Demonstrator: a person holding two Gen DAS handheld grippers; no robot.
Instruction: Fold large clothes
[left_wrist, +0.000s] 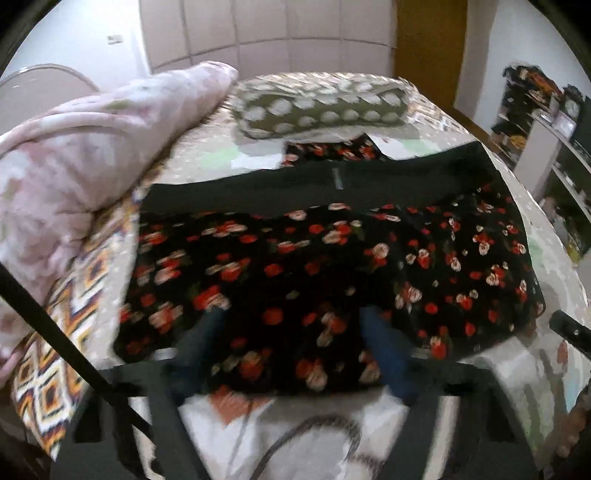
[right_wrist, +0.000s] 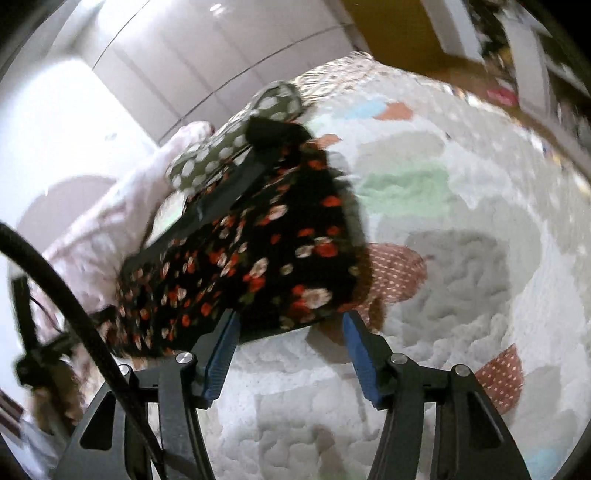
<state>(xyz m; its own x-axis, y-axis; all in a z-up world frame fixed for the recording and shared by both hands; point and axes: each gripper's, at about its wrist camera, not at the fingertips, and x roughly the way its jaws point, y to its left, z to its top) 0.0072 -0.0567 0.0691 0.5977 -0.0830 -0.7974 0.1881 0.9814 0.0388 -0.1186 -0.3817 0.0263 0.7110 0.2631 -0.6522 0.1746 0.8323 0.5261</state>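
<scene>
A black garment with red and cream flowers (left_wrist: 314, 269) lies folded on the bed, a black lining band along its far edge. My left gripper (left_wrist: 291, 317) is open, its blue fingers (left_wrist: 384, 350) resting over the near edge of the fabric. In the right wrist view the same garment (right_wrist: 258, 258) lies ahead and to the left. My right gripper (right_wrist: 290, 317) is open with its blue fingers (right_wrist: 221, 354) at the garment's near corner, holding nothing.
A white quilted bedspread (right_wrist: 443, 295) with coloured patches covers the bed. A pink blanket (left_wrist: 74, 155) is heaped at the left, over a diamond-patterned cloth (left_wrist: 74, 332). A green polka-dot pillow (left_wrist: 321, 107) lies at the far end. Shelves (left_wrist: 554, 147) stand at right.
</scene>
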